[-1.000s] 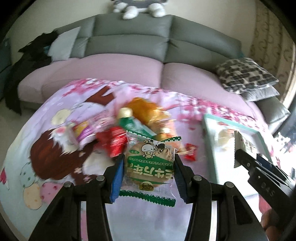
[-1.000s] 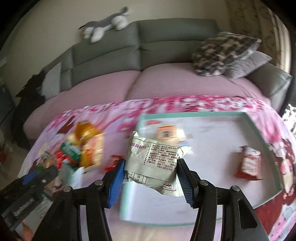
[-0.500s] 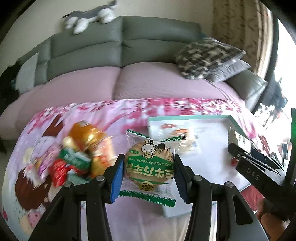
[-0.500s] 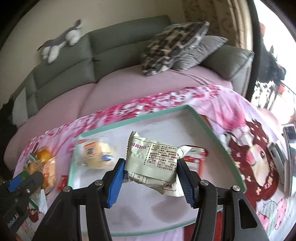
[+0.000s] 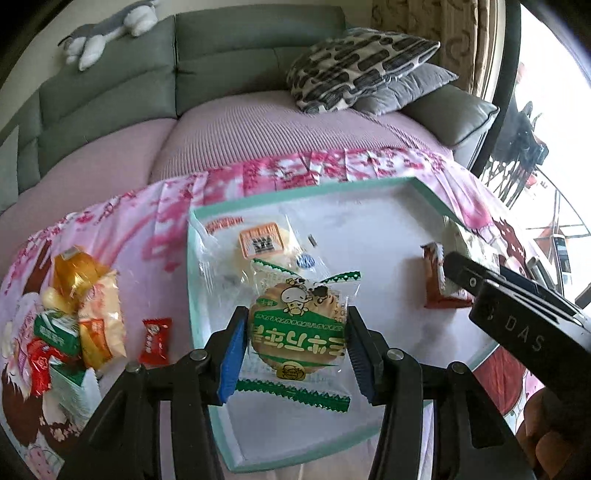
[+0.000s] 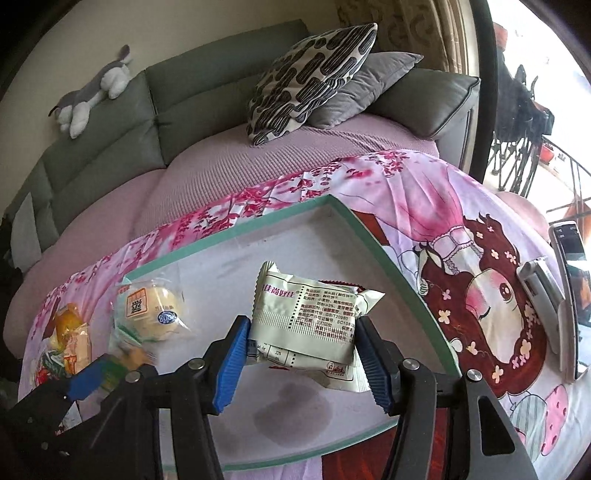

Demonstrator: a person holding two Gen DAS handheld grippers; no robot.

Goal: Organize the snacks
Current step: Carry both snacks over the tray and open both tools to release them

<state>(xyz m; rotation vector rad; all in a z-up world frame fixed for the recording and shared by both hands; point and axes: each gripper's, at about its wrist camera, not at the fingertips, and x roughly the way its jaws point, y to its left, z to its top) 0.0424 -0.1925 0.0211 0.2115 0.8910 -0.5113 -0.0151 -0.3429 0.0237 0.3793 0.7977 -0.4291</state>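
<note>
My left gripper is shut on a green and white round biscuit packet, held over the left part of a white tray with a teal rim. My right gripper is shut on a white snack packet, held over the tray's right side. In the tray lie a clear-wrapped bun, also in the right wrist view, and a red-brown packet. A pile of snacks and a small red candy lie left of the tray.
The tray sits on a pink cartoon cloth. A phone and a silver object lie on the cloth at the right. Behind is a sofa with patterned cushions and a plush toy.
Both grippers have swung right with their packets. The left one has come from over the snack pile to over the tray; the right one has moved toward the tray's right side.
</note>
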